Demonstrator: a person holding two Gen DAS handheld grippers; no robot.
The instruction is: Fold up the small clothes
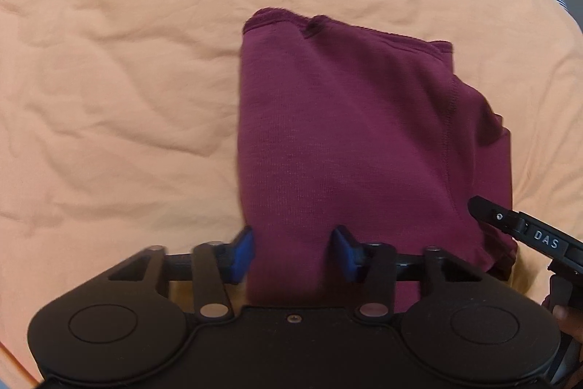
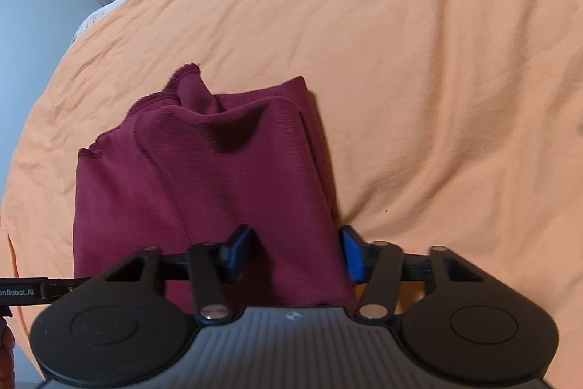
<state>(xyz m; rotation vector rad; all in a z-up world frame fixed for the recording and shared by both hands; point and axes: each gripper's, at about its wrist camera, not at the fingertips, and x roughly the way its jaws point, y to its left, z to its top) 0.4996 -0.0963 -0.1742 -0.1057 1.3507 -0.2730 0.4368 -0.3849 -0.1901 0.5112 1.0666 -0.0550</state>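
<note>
Both claws work at the near edge of the dark red garment [image 1: 346, 141], which lies partly folded on the orange bed sheet [image 1: 109, 61], in the middle of it and well apart from its edges. Going from large to small: the sheet is wide and wrinkled and carries only this one piece; the garment is a thick, rough rectangle with several layers, its stitched hems at the far end, and one far corner stands up a little in the right wrist view. The left claw [image 1: 293, 252] is about half open, and a band of the cloth runs between its blue pads [image 1: 243, 254] toward the camera, near the garment's left side. The right claw [image 2: 295, 252] is also about half open over the cloth at the right side; whether the pads of either claw really press the fabric, I cannot tell. I judge that the step in hand is to take the near edge at both corners and carry it over to the far hems. To do this well, each claw should close on all layers together, not only the top one, and both should lift at the same height and move forward together, so the fold line stays straight. The raised far corner could make the result uneven, so it is better to lay the edge down slowly.
</note>
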